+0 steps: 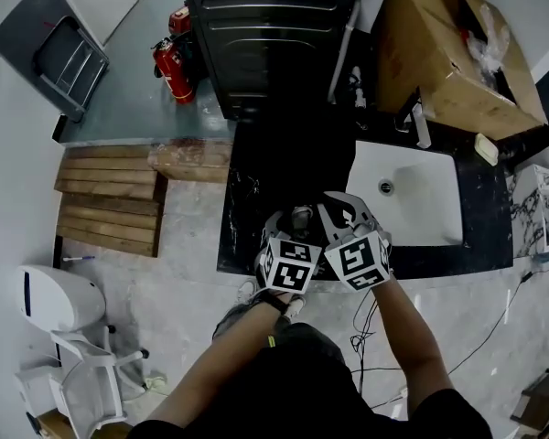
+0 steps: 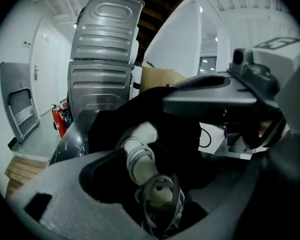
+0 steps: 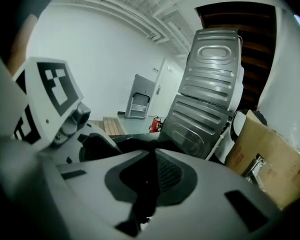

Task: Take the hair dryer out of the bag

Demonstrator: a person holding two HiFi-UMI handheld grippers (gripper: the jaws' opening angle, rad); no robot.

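A white hair dryer (image 2: 140, 151) with its grey cord wound round the handle lies in the mouth of a black bag (image 2: 107, 126) on the dark counter (image 1: 247, 236). My left gripper (image 2: 162, 184) is open, its jaws standing wide on either side of the dryer without pressing it. My right gripper (image 3: 152, 156) is shut on a fold of the black bag (image 3: 147, 189) and holds that edge up; it shows at the right of the left gripper view. In the head view both grippers (image 1: 284, 236) (image 1: 343, 213) sit side by side over the dryer (image 1: 301, 216) at the counter's front edge.
A white sink (image 1: 421, 199) is set into the counter just to the right. Behind stand a ribbed dark machine (image 1: 270, 35), a cardboard box (image 1: 457, 53) and red fire extinguishers (image 1: 172, 67). Wooden pallets (image 1: 110, 199) and a white chair (image 1: 82, 373) are on the floor at left.
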